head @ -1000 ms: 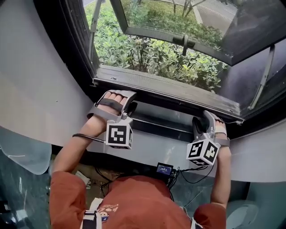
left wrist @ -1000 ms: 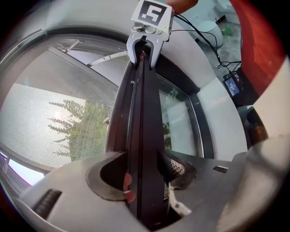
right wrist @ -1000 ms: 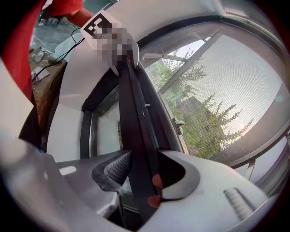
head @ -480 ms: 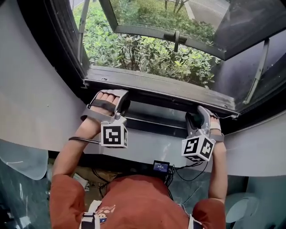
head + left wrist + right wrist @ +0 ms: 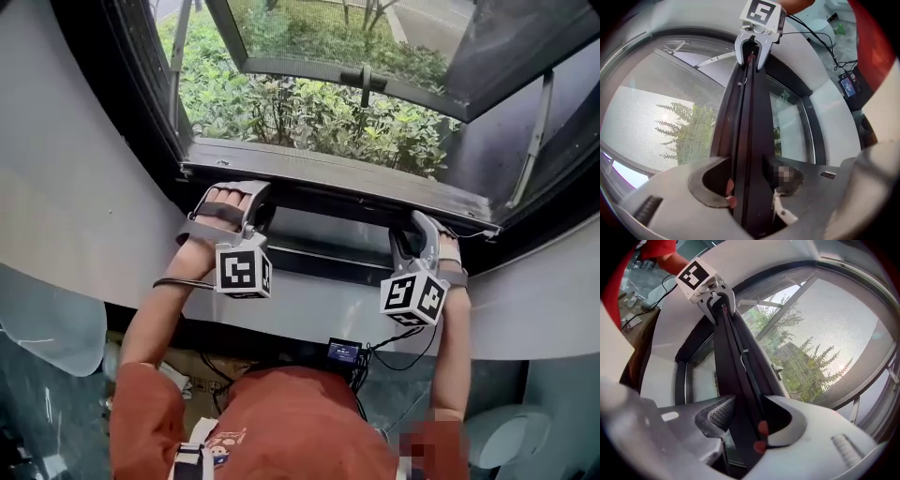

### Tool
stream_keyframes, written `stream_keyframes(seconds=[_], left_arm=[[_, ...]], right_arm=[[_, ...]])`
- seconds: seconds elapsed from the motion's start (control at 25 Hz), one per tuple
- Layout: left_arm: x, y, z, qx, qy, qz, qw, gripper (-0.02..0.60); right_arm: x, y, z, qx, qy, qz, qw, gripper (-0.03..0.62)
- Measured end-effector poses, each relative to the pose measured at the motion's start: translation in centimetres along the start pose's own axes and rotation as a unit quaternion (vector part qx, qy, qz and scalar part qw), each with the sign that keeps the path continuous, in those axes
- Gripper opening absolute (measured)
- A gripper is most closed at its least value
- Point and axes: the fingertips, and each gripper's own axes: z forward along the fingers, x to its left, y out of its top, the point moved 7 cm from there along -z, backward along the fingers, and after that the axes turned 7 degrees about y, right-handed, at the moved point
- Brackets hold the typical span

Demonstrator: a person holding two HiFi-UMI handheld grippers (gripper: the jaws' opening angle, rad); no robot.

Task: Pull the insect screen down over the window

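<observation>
Down at the window's lower edge, my left claw [image 5: 247,199] and right claw [image 5: 413,232] are both clenched on the dark screen bar [image 5: 750,140], one toward each end. Bar sits just above the white sill [image 5: 309,309], little room below; mesh [image 5: 647,122] spans the opening beyond it.

Daylight floods green shrubs [image 5: 309,117] beyond the open window [image 5: 112,75] at twelve o'clock. Plain white wall [image 5: 75,187] at nine, dark floor [image 5: 47,412] at seven.

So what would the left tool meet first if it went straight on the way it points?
The screen bar, already between the left tool's jaws; behind it probably the window sill, depth unclear.
</observation>
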Motion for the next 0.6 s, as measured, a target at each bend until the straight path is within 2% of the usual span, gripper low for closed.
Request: stream_keyframes(seconds=[0.28, 0.44, 0.6], left_arm=[[0.3, 0.1, -0.6, -0.007, 0.011, -0.032, 0.9994, 0.206], [0.3, 0.0, -1.2, -0.019, 0.018, -0.085, 0.996, 0.206], [0.4, -0.2, -2.0, -0.03, 0.032, -0.143, 0.9888, 0.206]], right_arm=[[-0.2, -0.1, -0.2, -0.027, -0.02, 0.025, 0.999, 0.193], [-0.2, 0.1, -0.7, -0.052, -0.021, 0.064, 0.996, 0.193], [-0.1, 0.2, -1.6, -0.077, -0.034, 0.089, 0.992, 0.193]])
